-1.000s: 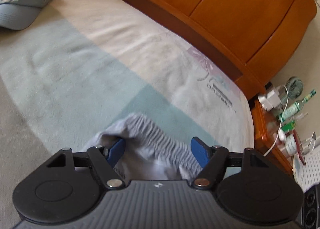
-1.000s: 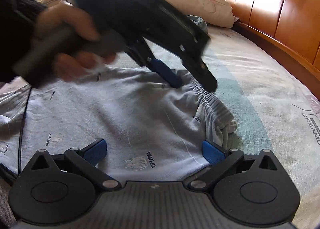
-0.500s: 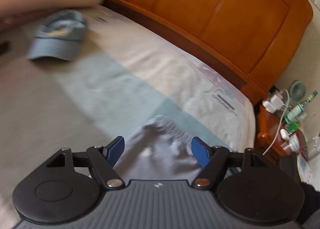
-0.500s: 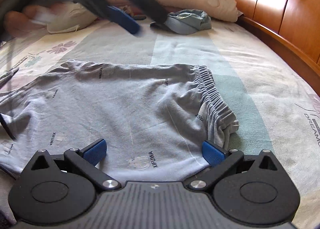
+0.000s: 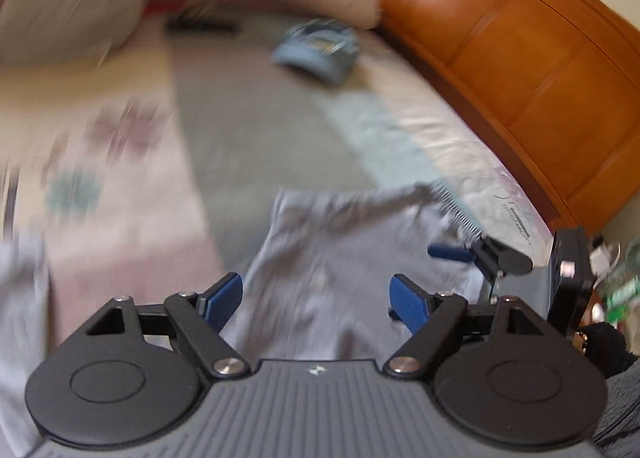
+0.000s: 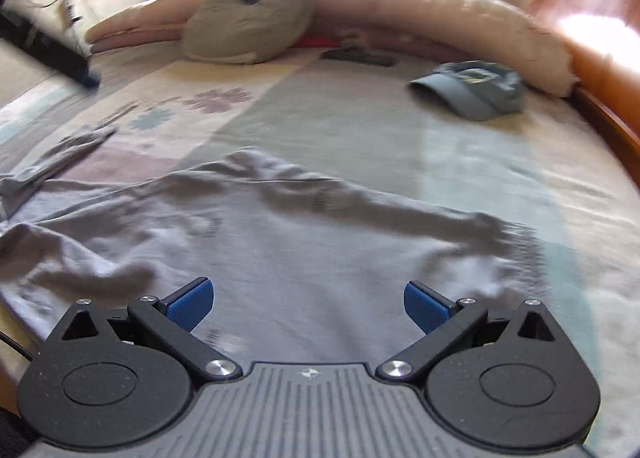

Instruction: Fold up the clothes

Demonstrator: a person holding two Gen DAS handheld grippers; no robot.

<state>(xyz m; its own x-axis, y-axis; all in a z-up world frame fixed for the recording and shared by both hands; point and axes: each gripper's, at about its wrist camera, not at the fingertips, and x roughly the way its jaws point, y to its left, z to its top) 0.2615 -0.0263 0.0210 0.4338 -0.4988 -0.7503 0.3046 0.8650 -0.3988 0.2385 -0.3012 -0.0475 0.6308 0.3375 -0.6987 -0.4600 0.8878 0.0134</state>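
Tool tips are standing wide apart on both sides, and neither is gripping anything. In the right wrist view, the right tool (image 6: 308, 304) is hovering over the near edge of the grey trousers (image 6: 280, 242), its blue pads (image 6: 190, 304) spread with only cloth showing between them. In the left wrist view, the left tool (image 5: 316, 298) is likewise hanging spread above the same trousers (image 5: 340, 258), and the right tool (image 5: 472, 256) is showing at that view's right edge, close by the gathered waistband (image 5: 460, 210).

The trousers are lying mostly flat on the bed (image 6: 360, 130), waistband toward the wooden headboard (image 5: 520, 78), legs trailing off to the left, with ridges and wrinkles running across the middle. A blue cap (image 6: 472, 90) is sitting well beyond them, near the long pillow (image 6: 460, 22) and a round cushion (image 6: 248, 18).

Both views are smearing (the left one badly), so the tools are probably travelling fast. The risks from here, as I judge them: a pinch taken at speed could catch only the top layer, so the fold would be dragging one layer and leaving the other bunched; the elastic waistband could be slipping from between the pads; and the wrinkles, if folded over, would be locked in. The two tools are working close together, so they could be colliding over the waistband.
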